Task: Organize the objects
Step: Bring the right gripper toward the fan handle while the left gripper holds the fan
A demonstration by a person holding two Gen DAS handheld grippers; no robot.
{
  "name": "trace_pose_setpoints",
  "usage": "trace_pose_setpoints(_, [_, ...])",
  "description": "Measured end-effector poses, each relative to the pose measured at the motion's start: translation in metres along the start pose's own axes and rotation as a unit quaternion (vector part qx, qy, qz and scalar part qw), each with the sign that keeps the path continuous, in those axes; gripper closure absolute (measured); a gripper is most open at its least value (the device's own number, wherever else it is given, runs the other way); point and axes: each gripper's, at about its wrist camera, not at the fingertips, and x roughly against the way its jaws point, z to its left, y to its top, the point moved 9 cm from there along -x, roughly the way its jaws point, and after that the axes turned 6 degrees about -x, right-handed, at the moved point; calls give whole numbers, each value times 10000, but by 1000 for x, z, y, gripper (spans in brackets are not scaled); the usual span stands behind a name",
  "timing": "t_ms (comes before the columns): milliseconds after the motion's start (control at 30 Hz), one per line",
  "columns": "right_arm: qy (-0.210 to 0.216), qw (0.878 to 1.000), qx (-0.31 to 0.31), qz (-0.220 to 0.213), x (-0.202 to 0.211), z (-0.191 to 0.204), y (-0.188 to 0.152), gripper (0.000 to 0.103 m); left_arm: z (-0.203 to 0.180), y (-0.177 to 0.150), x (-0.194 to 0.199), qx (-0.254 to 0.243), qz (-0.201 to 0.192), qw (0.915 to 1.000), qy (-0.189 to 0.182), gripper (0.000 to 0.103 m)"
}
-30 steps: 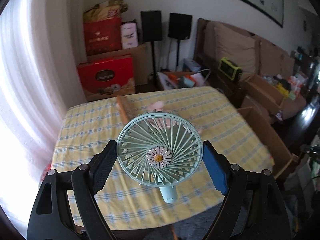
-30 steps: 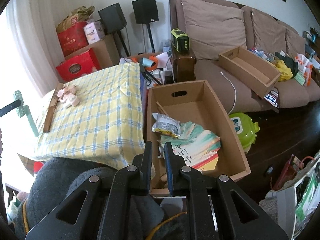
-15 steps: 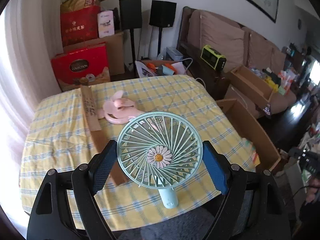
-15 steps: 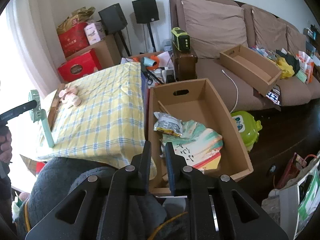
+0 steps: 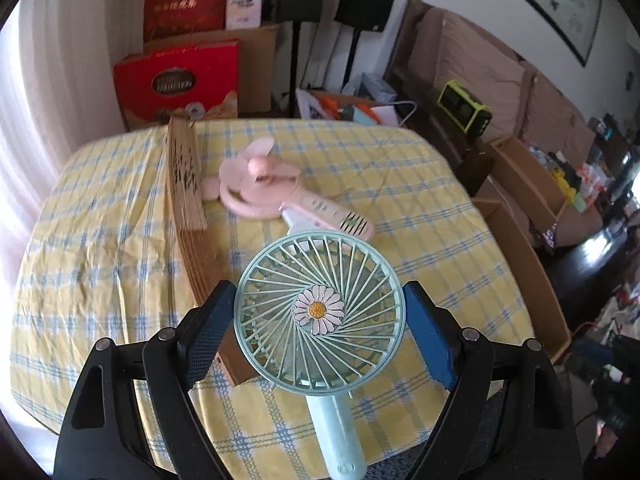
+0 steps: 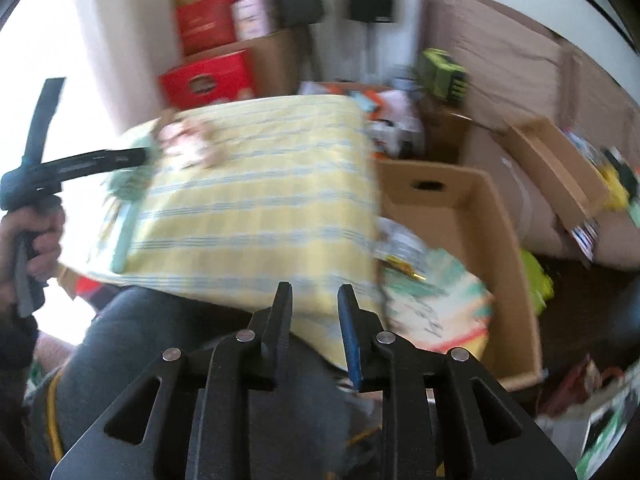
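Note:
My left gripper is shut on the round head of a mint-green hand fan with a daisy at its centre, held above the near part of the table with its handle hanging down. A pink hand fan and a folded bamboo fan lie on the yellow checked cloth beyond it. In the blurred right wrist view my right gripper hangs over the table's near corner, its jaws opening with nothing between them. The left gripper with the green fan shows at the far left there.
An open cardboard box with bags and papers stands on the floor right of the table. A sofa with another box, a green radio, speakers and red gift boxes lie beyond. A person's knee is below my right gripper.
The left gripper has sunk and moved in over the table with the green fan. The right gripper has swung left from over the box toward the table corner, and its jaws have parted.

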Motion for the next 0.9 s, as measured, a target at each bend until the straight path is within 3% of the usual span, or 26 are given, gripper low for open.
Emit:
trace_pose_setpoints(167, [536, 9969, 487, 293, -31, 67, 9, 74, 13, -8, -7, 327, 85, 9993, -130, 21])
trace_pose_setpoints(267, [823, 9934, 587, 548, -50, 98, 10, 74, 25, -12, -10, 712, 127, 9966, -392, 21])
trace_pose_setpoints(367, [1120, 9885, 536, 858, -65, 123, 11, 64, 34, -12, -10, 951, 107, 9940, -532, 21])
trace_pose_setpoints(433, [1175, 9869, 522, 976, -72, 133, 11, 57, 40, -13, -9, 1062, 72, 9929, -533, 21])
trace_pose_setpoints(733, [1605, 9796, 491, 1107, -85, 180, 16, 56, 56, -18, -4, 1758, -79, 9794, -993, 21])
trace_pose_setpoints(900, [1528, 9790, 668, 1176, -95, 198, 12, 56, 59, -18, -4, 1883, -49, 9749, -1184, 21])
